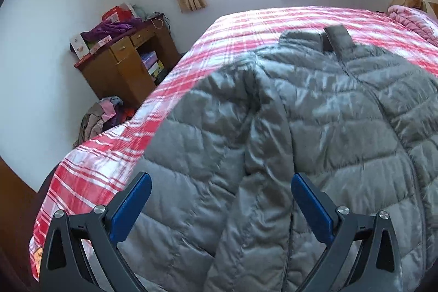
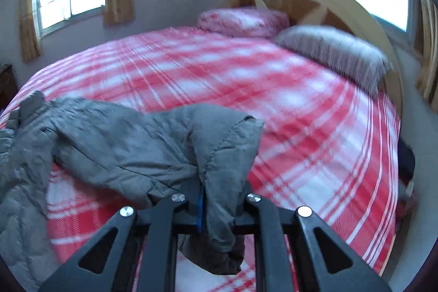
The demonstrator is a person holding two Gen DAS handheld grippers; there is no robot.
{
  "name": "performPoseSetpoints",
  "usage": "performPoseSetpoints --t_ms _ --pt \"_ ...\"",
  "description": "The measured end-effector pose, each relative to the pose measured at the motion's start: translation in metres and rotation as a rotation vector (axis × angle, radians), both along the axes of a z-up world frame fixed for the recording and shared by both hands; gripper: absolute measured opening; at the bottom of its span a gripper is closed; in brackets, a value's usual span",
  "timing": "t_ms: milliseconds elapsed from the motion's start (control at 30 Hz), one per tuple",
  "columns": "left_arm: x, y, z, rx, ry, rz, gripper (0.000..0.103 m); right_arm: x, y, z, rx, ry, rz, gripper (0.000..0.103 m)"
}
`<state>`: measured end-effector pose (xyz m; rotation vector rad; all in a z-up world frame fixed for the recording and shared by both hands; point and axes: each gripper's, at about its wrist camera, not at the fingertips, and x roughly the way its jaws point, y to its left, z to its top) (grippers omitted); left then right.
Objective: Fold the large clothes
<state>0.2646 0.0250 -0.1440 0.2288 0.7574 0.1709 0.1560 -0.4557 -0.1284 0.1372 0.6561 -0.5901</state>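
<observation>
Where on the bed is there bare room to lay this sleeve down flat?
Bare plaid bedspread runs from the sleeve in the right gripper toward the grey pillow and pink pillow. A narrower strip lies below the sleeve. To the left it is crowded by the jacket body, under the open left gripper.

Grey quilted jacket spread on bed

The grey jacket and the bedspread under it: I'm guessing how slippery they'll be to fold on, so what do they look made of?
Grey jacket: quilted, padded shell, probably nylon or polyester, judging by its stitched channels and slight sheen. Bedspread: red-and-white plaid woven cloth, matte; fibre unclear.
</observation>
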Motion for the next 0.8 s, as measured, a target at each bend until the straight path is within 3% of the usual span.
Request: performPoseSetpoints --t_ms 200,400,533,800 --pt "0.004 -0.002 0.015 0.002 -0.023 0.009 0.102 0.037 0.079 0.048 -0.134 -0.061 0.168 0.015" --pt "0.010 0.003 0.014 -0.009 -0.026 0.011 0.102 0.070 0.173 0.064 -0.244 -0.073 0.370 0.015" --pt "0.014 0.012 0.008 -0.029 -0.020 0.019 0.102 0.087 0.228 0.050 -0.294 -0.049 0.481 0.015" --pt "0.023 0.030 -0.008 -0.043 0.011 0.035 0.102 0.115 0.318 -0.016 -0.363 0.048 0.648 0.015"
